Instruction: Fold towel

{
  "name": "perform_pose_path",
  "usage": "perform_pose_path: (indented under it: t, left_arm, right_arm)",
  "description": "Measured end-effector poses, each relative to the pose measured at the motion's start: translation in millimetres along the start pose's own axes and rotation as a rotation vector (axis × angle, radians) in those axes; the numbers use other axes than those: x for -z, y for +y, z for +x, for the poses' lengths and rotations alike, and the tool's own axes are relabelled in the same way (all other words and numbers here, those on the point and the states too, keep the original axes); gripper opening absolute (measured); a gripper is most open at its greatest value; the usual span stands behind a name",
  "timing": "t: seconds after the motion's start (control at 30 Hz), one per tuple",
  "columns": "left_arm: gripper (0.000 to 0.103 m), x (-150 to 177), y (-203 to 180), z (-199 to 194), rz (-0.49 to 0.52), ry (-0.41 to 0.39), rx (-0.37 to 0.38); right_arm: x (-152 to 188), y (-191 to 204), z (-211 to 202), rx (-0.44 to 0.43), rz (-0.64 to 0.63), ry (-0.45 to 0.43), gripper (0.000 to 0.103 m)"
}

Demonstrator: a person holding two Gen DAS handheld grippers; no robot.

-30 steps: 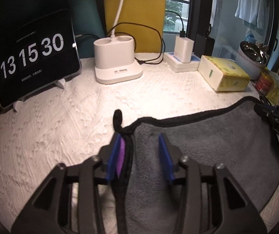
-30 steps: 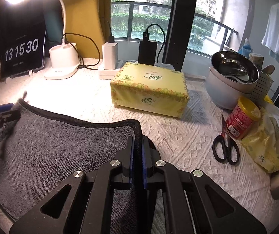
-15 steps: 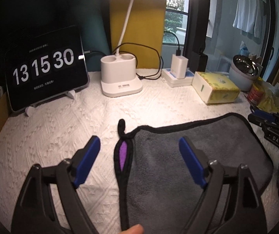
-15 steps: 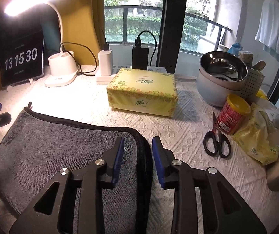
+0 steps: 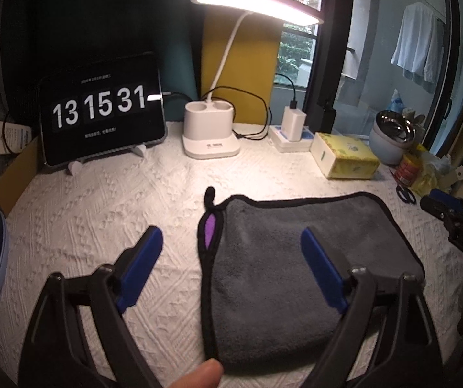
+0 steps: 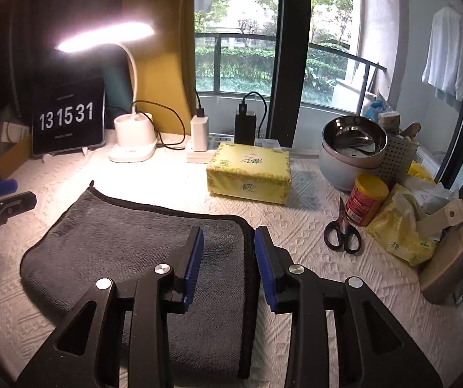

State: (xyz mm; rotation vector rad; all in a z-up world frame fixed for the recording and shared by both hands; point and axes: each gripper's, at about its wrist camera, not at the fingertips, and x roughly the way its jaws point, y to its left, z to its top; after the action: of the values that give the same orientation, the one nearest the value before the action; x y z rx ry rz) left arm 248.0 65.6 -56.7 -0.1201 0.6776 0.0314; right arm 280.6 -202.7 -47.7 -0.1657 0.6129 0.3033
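Lying on the white quilted tablecloth (image 5: 108, 200), the towel (image 5: 283, 258) sits beneath both spread, empty hand-held grippers (image 5: 231, 271) (image 6: 228, 255).

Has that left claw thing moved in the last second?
Yes. The left gripper opened, let go of the towel and backed away from the clock.

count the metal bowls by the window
1 metal bowl shows, sitting in the top of the pale pot behind the red can. Another nested underneath would be hidden.
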Motion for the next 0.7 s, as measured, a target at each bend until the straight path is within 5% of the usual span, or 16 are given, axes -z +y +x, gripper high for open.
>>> perform_pose_path:
  t: [0.7]
  left_arm:
    - [0.088, 28, -20, -91, 0.031, -0.166, -0.025]
  right_arm:
    - [10, 24, -78, -0.051, 0.002, -0.072, 0.036]
